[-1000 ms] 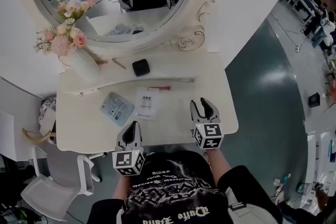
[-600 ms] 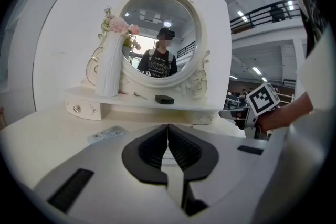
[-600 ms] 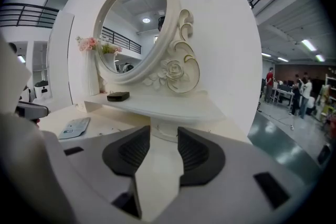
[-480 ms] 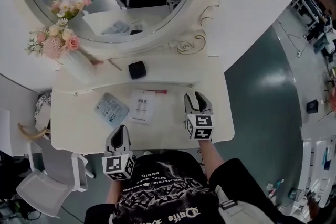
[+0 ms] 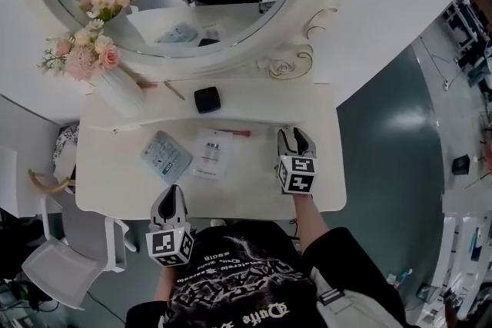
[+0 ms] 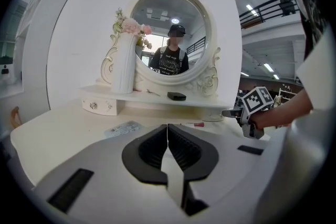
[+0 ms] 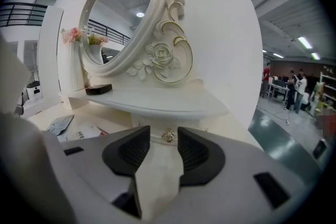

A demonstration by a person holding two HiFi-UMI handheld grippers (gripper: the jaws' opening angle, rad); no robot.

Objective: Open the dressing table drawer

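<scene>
Under the shelf (image 7: pixel 157 105) at the far right, the small drawer (image 7: pixel 157 139) sits shut, its knob (image 7: pixel 168 137) just beyond the right gripper's (image 5: pixel 296 138) spread, empty jaws. Pinching and pulling remain. The left gripper (image 6: pixel 167 131), pressed together, hovers near the table's (image 5: pixel 254 200) near-left edge.

Noted a cream-white dressing table (image 5: pixel 100 188), its mirror frame (image 7: pixel 157 57) scrolled with gold-edged roses. Saw pink and cream flowers (image 5: pixel 81 57) in a white vase (image 5: pixel 119 92), 1 black case (image 5: pixel 207 99), a red-tipped pen (image 5: pixel 231 132), a gold drawer knob (image 7: pixel 168 137). Found black-and-white square markers on the grey left gripper (image 5: pixel 171 192) and right gripper (image 5: pixel 295 133), above a dark green floor (image 5: pixel 384 127).
</scene>
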